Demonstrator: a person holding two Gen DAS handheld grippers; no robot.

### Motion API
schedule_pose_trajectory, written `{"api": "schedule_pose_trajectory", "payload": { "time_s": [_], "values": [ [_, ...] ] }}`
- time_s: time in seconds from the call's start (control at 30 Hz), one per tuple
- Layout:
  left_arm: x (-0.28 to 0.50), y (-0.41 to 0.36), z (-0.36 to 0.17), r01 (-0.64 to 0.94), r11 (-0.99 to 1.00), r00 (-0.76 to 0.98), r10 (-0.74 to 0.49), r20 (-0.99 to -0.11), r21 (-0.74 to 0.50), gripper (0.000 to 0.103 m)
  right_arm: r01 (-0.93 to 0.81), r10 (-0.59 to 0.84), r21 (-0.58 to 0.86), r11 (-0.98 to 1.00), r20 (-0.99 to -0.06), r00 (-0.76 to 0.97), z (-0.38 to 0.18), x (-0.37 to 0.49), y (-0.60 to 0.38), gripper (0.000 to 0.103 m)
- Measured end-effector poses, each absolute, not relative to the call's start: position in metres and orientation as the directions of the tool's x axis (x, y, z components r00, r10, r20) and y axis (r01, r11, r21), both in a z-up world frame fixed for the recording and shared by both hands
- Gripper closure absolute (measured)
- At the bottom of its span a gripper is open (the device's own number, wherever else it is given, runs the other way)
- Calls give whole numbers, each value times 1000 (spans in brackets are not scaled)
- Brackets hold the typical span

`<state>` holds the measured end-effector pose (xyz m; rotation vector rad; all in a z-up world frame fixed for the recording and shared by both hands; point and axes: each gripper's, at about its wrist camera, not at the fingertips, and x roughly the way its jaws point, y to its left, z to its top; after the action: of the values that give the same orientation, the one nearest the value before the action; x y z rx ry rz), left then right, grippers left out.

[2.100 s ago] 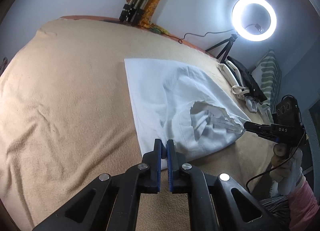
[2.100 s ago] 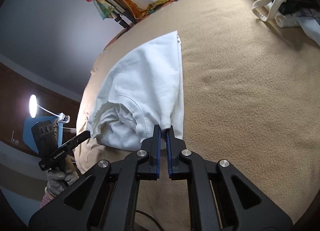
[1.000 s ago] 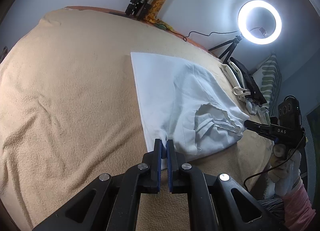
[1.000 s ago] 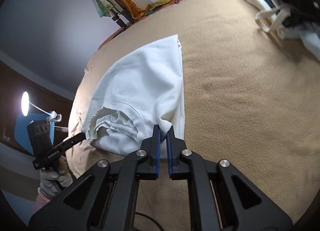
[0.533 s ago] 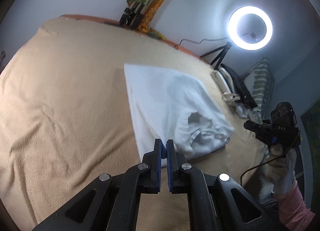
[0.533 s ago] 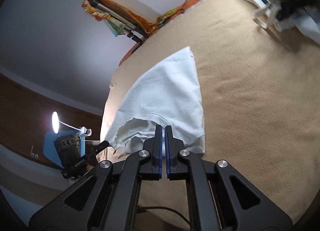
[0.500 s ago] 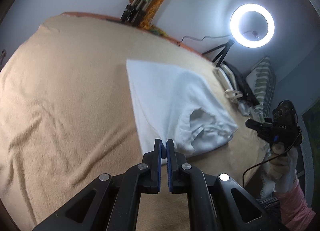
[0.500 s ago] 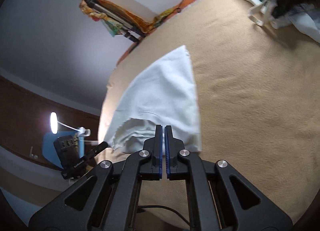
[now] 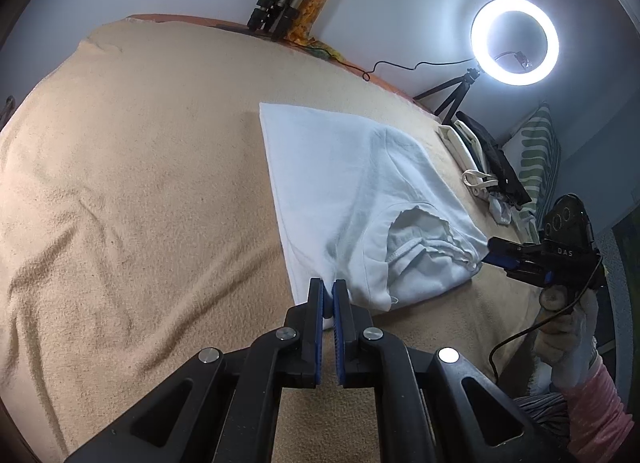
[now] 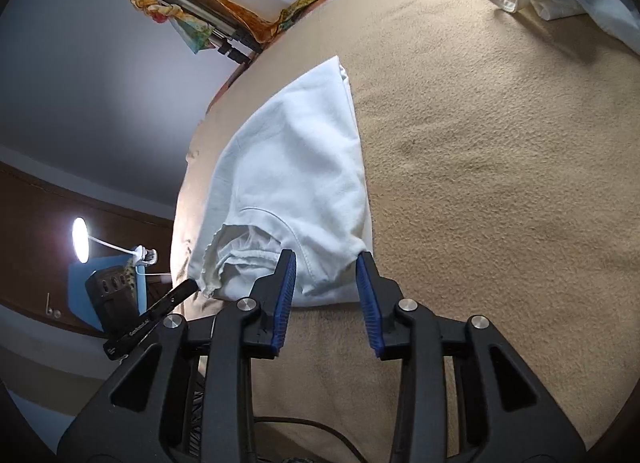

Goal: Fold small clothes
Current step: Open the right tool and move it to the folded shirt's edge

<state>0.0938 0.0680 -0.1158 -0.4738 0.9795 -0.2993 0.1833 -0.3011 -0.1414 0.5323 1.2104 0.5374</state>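
Left hand-held gripper point(image 9: 327, 293) pinches the near edge of the white garment point(image 9: 352, 191), right hand-held gripper point(image 10: 326, 263) has just opened, jaws apart around its hem, garment spread flat on the beige bed point(image 9: 140, 183).

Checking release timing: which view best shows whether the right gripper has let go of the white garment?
The right wrist view: the right gripper has just been opening, its blue pads apart over the white garment. The left wrist view shows it only small and side-on.

The left hand-held gripper point(image 9: 328, 293) pinches the white garment's point(image 9: 352, 183) near edge.
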Motion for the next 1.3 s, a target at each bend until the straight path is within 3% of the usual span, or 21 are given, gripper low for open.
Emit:
{"api": "schedule_pose_trajectory", "payload": {
  "time_s": [0.03,0.07,0.17,0.5,0.6,0.8,0.93,1.07,1.3],
  "values": [
    [94,68,-116,29,859,529,-447,-722,-511,102,-107,633,631,769,-725,272,-142,184,-300,86],
    [94,69,-116,27,859,529,-446,-721,-512,102,-119,622,617,778,-730,284,-140,185,-298,93],
    [97,70,-113,26,853,536,-452,-712,-522,102,-139,645,637,758,-701,305,-130,186,-297,97],
    [93,70,-102,54,840,541,-479,-691,-540,102,-106,732,739,665,-617,289,-119,181,-307,98],
    [86,72,-107,61,875,531,-436,-726,-480,102,-117,725,729,675,-626,286,-120,175,-315,99],
    [80,71,-123,59,895,498,-410,-764,-442,100,-142,578,562,815,-772,265,-143,175,-310,98],
    [72,81,-107,47,901,517,-390,-762,-430,86,-259,518,457,851,-813,268,-118,170,-297,92],
    [84,87,-83,47,914,569,-357,-741,-403,83,-377,474,333,864,-790,389,-78,170,-289,86],
    [157,56,-60,98,916,593,-367,-717,-388,83,-497,578,378,781,-739,347,-60,227,-234,86]
  ]
}}
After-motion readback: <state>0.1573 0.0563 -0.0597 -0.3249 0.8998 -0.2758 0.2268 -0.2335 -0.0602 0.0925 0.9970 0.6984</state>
